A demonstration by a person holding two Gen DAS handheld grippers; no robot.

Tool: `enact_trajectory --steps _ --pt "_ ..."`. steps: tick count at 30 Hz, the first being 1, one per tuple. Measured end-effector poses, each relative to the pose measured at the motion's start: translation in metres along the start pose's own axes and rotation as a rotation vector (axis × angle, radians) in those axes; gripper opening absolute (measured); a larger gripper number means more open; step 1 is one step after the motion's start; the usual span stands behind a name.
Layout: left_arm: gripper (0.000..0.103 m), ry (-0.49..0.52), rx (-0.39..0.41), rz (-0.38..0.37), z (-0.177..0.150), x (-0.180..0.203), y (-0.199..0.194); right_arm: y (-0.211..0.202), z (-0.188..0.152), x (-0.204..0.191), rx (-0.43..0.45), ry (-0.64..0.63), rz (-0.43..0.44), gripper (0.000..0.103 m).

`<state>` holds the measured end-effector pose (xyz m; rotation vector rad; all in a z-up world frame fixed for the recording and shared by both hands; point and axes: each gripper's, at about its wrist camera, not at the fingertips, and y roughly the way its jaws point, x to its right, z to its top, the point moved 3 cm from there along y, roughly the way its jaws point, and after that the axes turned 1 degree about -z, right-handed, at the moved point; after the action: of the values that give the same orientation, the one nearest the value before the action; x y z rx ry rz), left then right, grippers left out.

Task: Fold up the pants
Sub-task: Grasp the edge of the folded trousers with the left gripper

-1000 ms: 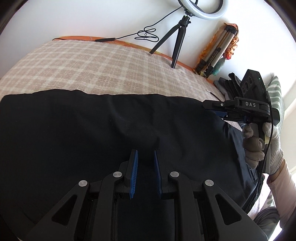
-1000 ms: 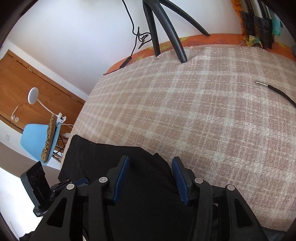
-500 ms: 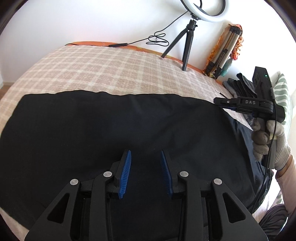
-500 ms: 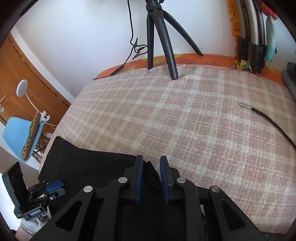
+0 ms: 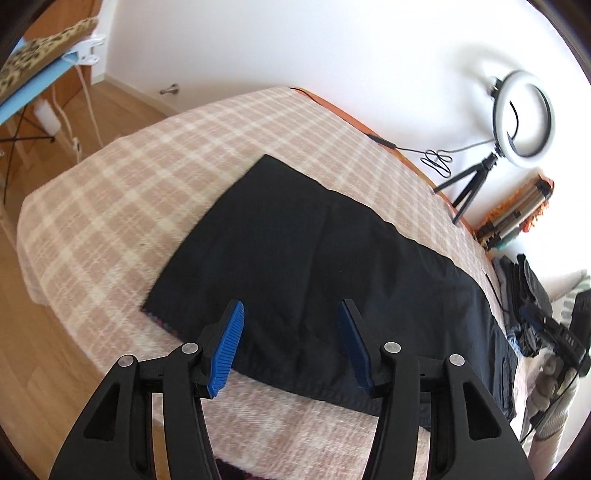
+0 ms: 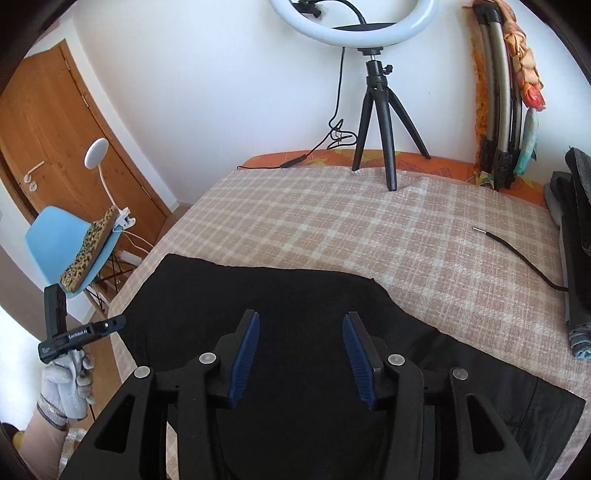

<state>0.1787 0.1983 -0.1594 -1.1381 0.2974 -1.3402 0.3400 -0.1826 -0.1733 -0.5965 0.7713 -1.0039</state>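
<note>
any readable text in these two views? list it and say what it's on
"DAS": white letters on the body of the right claw, seen at the right edge of the left wrist view; small and partly blurred.
"GenRobot.AI": white print on the body of the left claw, seen in the right wrist view; a smaller line beneath it is too small to read.
Nothing readable on the black pants or the ring light.

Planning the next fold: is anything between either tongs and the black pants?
Nothing visible: the left tongs and right tongs, jaws opening and empty, hang directly over the pants.
</note>
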Motion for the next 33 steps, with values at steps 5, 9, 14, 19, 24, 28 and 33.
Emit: enact_trajectory --steps 5,9,14,19,24,28,33 --pt "0.052 -0.175 0.03 -0.042 0.001 -0.044 -0.011 -0.006 -0.027 -0.031 -0.007 -0.022 0.006 0.053" --pt "0.052 -0.268 0.024 -0.062 -0.002 -0.062 -0.012 -0.006 -0.043 -0.045 -0.002 -0.005 0.021 0.055" --pt "0.052 -0.33 0.011 -0.127 -0.015 -0.078 -0.016 0.003 -0.057 -0.051 -0.022 -0.005 0.029 0.055" --pt "0.052 -0.345 0.039 -0.134 -0.014 -0.073 -0.006 0.011 -0.061 -0.046 -0.04 0.011 0.02 0.055" --pt "0.053 -0.362 0.057 -0.174 -0.004 -0.057 0.012 0.008 -0.058 -0.04 -0.026 0.035 0.023 0.055" --pt "0.053 -0.331 0.098 -0.165 0.004 -0.043 0.022 0.007 -0.056 -0.036 -0.023 0.062 0.022 0.055" --pt "0.014 -0.233 0.157 -0.12 0.006 -0.03 0.028 0.008 -0.051 -0.041 -0.025 0.062 0.01 0.055"
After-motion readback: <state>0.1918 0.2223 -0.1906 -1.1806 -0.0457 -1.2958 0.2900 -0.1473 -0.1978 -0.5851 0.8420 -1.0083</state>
